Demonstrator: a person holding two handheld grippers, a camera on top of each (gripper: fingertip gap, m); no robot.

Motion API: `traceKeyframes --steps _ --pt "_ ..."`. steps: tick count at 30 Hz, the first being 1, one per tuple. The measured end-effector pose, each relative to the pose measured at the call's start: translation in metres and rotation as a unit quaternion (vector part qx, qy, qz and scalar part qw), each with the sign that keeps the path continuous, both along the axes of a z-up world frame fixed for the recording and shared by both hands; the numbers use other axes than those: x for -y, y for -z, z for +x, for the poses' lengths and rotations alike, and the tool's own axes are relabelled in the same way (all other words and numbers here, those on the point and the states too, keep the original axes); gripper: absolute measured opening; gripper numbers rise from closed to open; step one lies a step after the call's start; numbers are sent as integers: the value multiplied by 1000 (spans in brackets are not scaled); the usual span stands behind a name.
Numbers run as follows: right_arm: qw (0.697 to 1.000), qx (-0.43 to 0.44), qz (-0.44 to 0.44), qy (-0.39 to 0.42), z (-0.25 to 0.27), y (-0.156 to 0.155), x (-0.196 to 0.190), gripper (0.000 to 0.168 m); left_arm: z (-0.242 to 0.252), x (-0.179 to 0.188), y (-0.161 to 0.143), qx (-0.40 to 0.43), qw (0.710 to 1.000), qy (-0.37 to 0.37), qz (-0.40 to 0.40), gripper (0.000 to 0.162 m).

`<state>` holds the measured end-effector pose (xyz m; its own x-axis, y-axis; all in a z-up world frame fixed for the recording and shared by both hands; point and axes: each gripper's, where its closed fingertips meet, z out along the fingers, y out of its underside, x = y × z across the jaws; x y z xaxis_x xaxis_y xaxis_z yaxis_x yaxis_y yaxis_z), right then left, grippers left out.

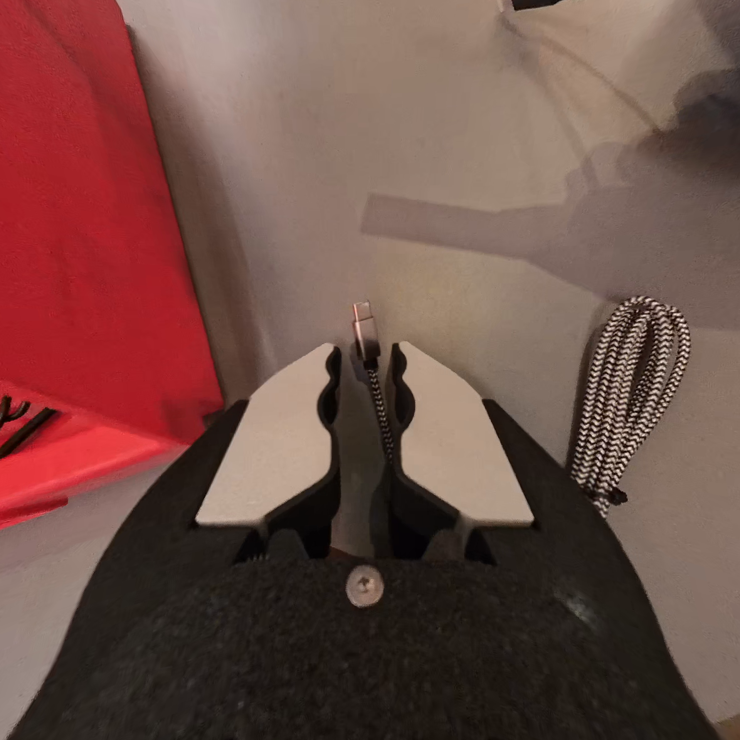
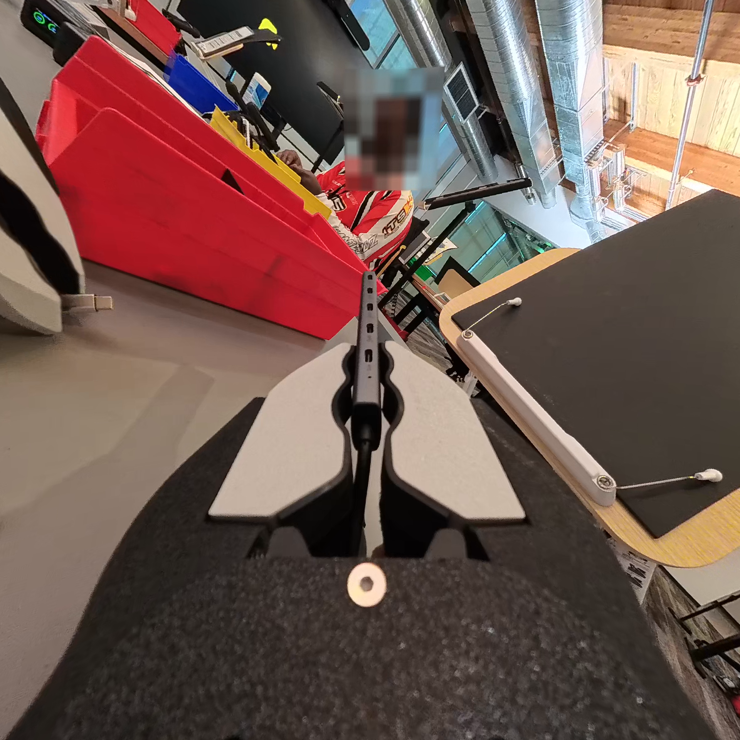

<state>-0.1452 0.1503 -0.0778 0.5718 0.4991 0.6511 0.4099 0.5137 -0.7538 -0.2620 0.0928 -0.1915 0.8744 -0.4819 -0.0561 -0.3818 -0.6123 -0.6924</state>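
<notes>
**Both grippers hold cable hardware by the red bin**

Left wrist view: the left gripper pinches a braided cable, metal plug protruding, right of the red bin; a coiled braided cable lies farther right on the desk.

Right wrist view: the right gripper has its fingers pressed on a dark port hub, just right of the bin.

Bins, a board and a seated person around the grey surface

Stacked red bins stand on the surface, with a blue bin and a yellow bin behind them. A person's red-and-white sleeve shows past the yellow bin. To the right lies a black board with a wooden rim, a white bar along its edge. Silver ducts run overhead.
</notes>
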Motion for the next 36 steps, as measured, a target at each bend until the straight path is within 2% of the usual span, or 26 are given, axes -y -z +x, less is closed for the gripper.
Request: traceKeyframes --steps 1,2,5,9,11,14,17,20,23,28,32,35,36 --pt "1000 1 1 -1 0 0 0 9 2 0 0 17 1000 2 -6 12" --pt "1000 2 2 -1 -1 0 0 9 5 1 0 35 999 5 -14 10" --pt "1000 5 4 -3 -2 1 1 9 11 4 -11 81 996 28 -13 10" --pt "1000 5 8 -9 -3 0 4 9 21 6 -50 78 990 97 65 9" --pt "1000 8 15 -12 -5 0 6 9 32 10 -66 86 985 131 67 9" --pt "998 9 48 -31 -8 -5 15 9 56 15 -90 151 973 177 14 9" --pt "994 30 100 -24 -10 -9 23 9 74 18 -109 220 947 215 -94 8" --pt "986 56 155 -9 -11 -13 28 9 73 13 -116 240 926 222 -186 8" --pt "980 70 186 -4 -13 -15 31 9 65 10 -116 227 907 231 -268 8" --pt "968 93 231 -13 -21 -15 40 9 51 31 -118 149 863 297 -380 6" --pt "961 116 248 -28 -31 -10 50 9 39 35 -118 64 844 344 -407 6" --pt "961 128 243 -37 -38 -4 53 10 46 39 -115 41 838 376 -393 6" --pt "961 131 240 -39 -39 -2 53 9 50 37 -111 31 845 385 -369 7"
